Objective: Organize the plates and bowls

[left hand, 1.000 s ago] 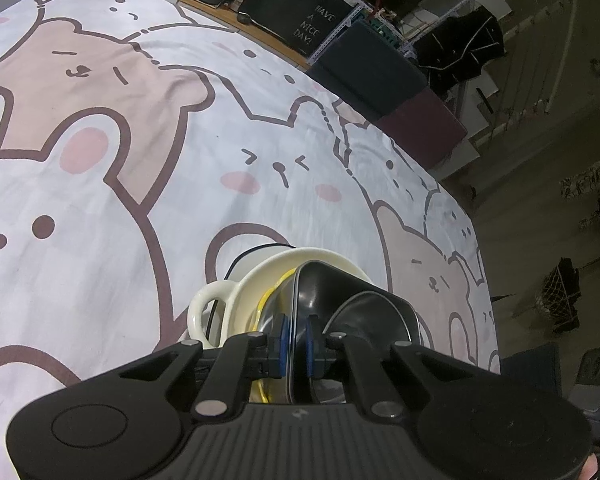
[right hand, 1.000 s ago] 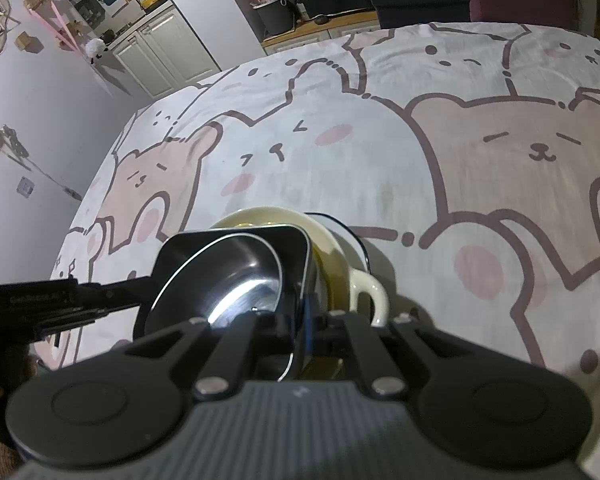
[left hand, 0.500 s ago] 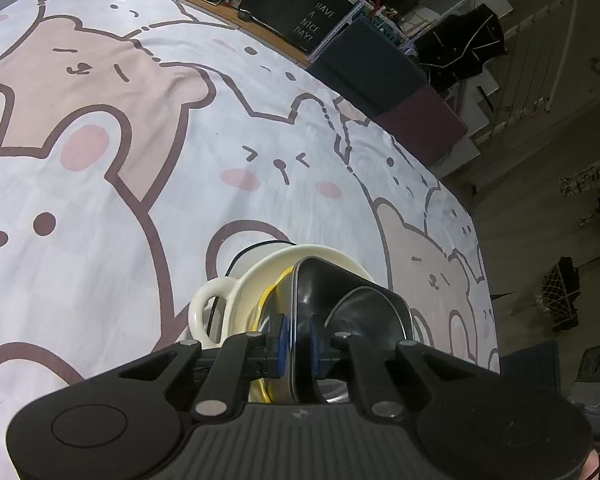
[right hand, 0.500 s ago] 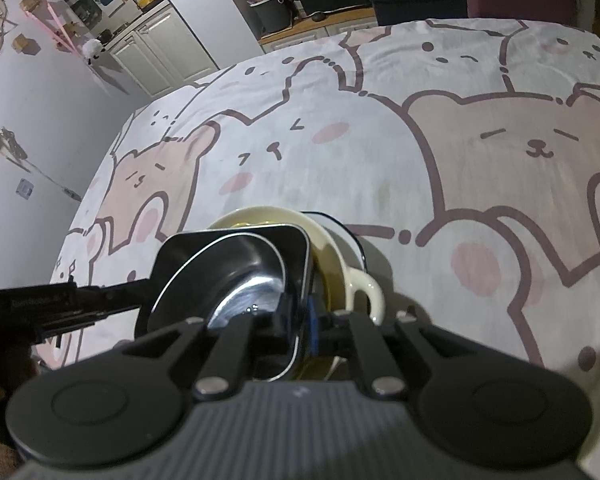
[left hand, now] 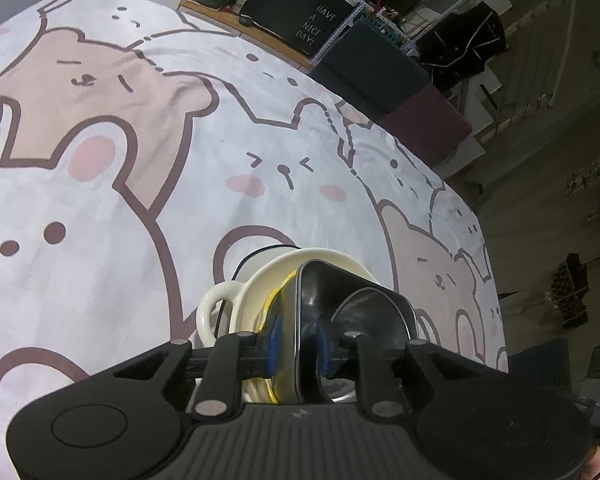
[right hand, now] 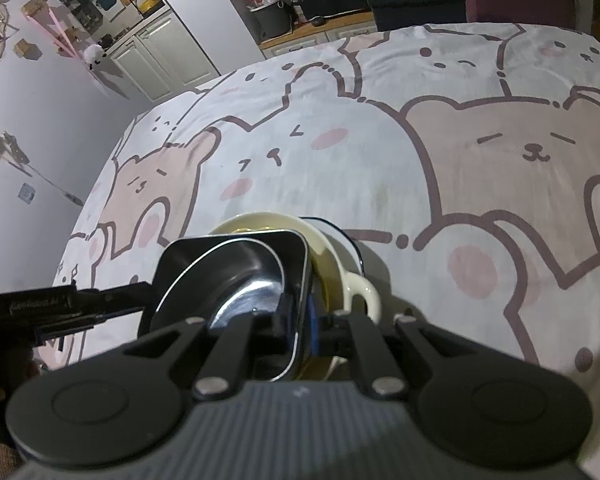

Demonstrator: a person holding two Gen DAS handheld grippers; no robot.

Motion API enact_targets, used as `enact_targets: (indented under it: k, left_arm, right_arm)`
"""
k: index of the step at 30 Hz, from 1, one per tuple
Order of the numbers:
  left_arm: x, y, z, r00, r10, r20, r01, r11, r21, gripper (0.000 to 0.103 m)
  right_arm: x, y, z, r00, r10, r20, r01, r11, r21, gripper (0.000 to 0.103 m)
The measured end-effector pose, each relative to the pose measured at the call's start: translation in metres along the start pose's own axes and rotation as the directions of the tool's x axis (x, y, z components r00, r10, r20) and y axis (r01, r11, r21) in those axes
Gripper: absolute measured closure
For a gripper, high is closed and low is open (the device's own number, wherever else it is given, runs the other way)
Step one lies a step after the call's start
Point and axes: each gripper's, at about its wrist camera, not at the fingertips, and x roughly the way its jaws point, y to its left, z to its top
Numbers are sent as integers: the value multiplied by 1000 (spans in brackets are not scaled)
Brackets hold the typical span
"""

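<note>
A black square dish (left hand: pixel 340 292) with a shiny steel inside (right hand: pixel 228 264) rests on top of a stack. Under it sits a cream bowl (left hand: pixel 268 280) with a loop handle, and something yellow-rimmed (left hand: pixel 276 296) lies between them. A white plate with a dark rim (right hand: pixel 352 240) is at the bottom. My left gripper (left hand: pixel 298 344) straddles one edge of the dish; its jaws are opening and the blue pads (left hand: pixel 274 344) stand clear of the rim. My right gripper (right hand: pixel 296 320) is on the opposite edge, its pads close against the rim.
The stack stands on a table under a white cloth (left hand: pixel 140 200) printed with bears and rabbits. The table edge (left hand: pixel 476 240) drops off to the right in the left wrist view. Cabinets, a dark bin and a counter lie beyond the far edge (right hand: pixel 312 32).
The left jaws have spread, so gaps now show on both sides of the dish rim. The right jaws have eased slightly, showing more of a blue pad. Neither hand has moved.
</note>
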Motion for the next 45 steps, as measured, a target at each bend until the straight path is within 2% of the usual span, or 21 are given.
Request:
enact_targets:
  k: [3,5,7,8,10,11,12,13,17,20,24,28,32,36,38,40,45]
  left_arm:
    - [-6,-7,1,1000,13,17,-13,1000,23,73]
    - [-14,-16,1,999,26,41,-29,998,61,67]
    - [-24,-26,1,997,33,70,-40,994,101,60]
    - [-28,-30,1,996,34,83,-43,992,116,53]
    - [-40,-41,-2,992,34,119,-52,987,150,38]
    - [-45,-45,-3,990,35,137,-57,985,164,27]
    - [-53,-51,-6,986,36,162,-65,982,180,19]
    - [-60,-56,-7,983,34,182,-69,979,192,16]
    - [-87,-72,-17,969,-3,245,-58,969,239,1]
    - [-104,-80,-28,958,-2,286,-78,961,265,0]
    - [-120,-89,-42,939,27,344,-136,945,296,0]
    - [-137,-92,-60,910,55,411,-197,930,310,0]
    - [-151,-90,-79,881,82,465,-250,916,313,0]
    - [-157,-83,-95,879,78,471,-257,908,330,0]
    - [-157,-81,-104,874,96,477,-282,899,336,0]
    - [-157,-81,-113,865,114,488,-312,884,348,0]
    - [-154,-78,-138,835,179,521,-414,828,378,0]
  right_arm:
    - [-6,2,0,1000,2,17,-2,1000,-9,89]
    - [-13,2,0,999,9,38,-9,1000,-15,84]
    - [-22,3,0,998,11,67,-10,1000,-19,67]
    - [-28,4,0,996,9,91,-6,1000,-28,63]
    - [-41,7,-1,990,-3,140,9,999,-47,46]
    - [-48,9,-2,986,-10,168,20,998,-57,42]
    - [-55,11,-3,981,-16,193,29,997,-66,34]
    - [-63,12,-5,976,-21,219,37,997,-73,28]
    - [-95,15,-15,943,-45,331,77,994,-83,12]
    - [-119,17,-25,908,-63,413,102,992,-75,6]
    - [-148,24,-40,871,-32,489,88,992,-92,0]
    - [-174,31,-59,842,11,539,61,991,-116,0]
    - [-183,38,-79,817,-34,576,124,985,-117,0]
    - [-183,40,-98,808,-89,583,192,974,-118,0]
    - [-182,41,-107,799,-111,590,227,966,-125,0]
    - [-181,43,-116,796,-110,595,237,961,-140,0]
    - [-180,44,-139,807,-98,583,232,959,-160,0]
